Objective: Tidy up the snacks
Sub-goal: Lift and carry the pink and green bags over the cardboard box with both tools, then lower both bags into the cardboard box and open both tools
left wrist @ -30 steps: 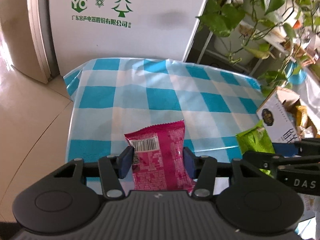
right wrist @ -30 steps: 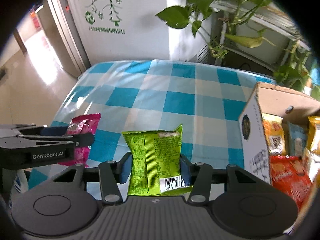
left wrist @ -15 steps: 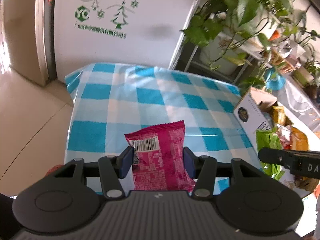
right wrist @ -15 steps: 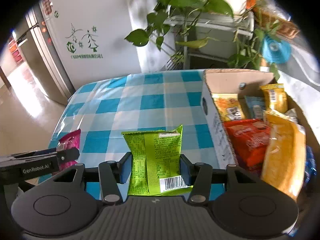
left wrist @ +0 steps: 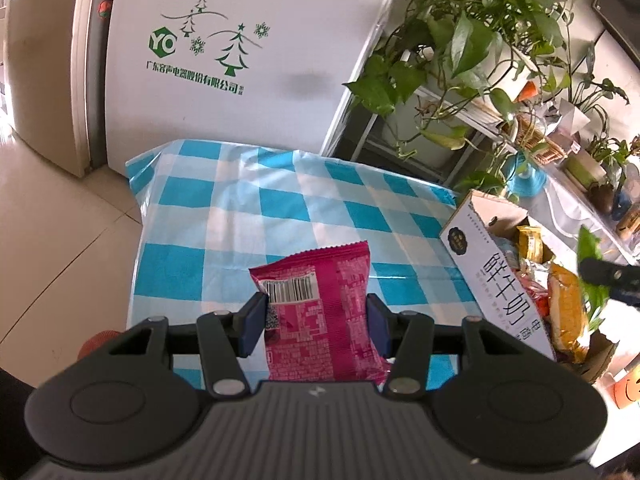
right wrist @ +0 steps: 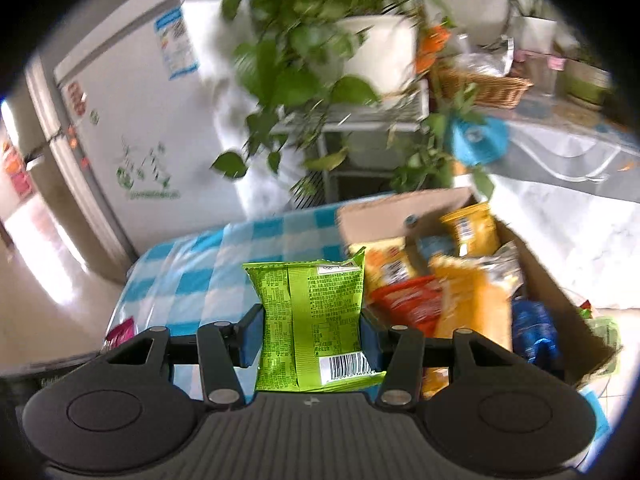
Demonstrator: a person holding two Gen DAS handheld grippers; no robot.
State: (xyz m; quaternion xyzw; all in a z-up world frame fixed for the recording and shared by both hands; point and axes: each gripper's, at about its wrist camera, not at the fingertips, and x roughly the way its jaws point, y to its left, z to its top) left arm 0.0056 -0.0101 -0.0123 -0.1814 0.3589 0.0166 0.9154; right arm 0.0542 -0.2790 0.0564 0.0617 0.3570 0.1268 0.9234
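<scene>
Blue-and-white checked cloth covers the counter (left wrist: 248, 216), which stands in front of a white chest freezer (left wrist: 248, 40) printed with green trees and a line of Chinese characters; trailing green houseplants (left wrist: 472, 40) on a white metal rack fill the far right corner. At the counter's right edge stands an open cardboard carton (left wrist: 496, 276), its white side panel printed with large Chinese characters, and it is packed with snack bags. In the right wrist view, which is blurred, the carton (right wrist: 400, 208) holds a yellow bag (right wrist: 472, 228) near its far wall, an orange-yellow bag (right wrist: 390, 260) to the left of that, a red bag (right wrist: 404, 304) in the middle, a large orange bag (right wrist: 472, 304) lying across the others, and a blue bag (right wrist: 534, 336) at the near right. The left gripper (left wrist: 316, 320) has its jaws pinching a magenta snack packet (left wrist: 320, 312) by both side edges, barcode at its upper left, held above the checked cloth to the left of the carton. The right gripper (right wrist: 310, 332) has its jaws clamped on a lime-green snack packet (right wrist: 312, 312), barcode at the lower right, raised just at the carton's near left side with the bagged snacks directly beyond it. A sliver of the magenta snack packet (right wrist: 120, 330) shows at the lower left of that view.
</scene>
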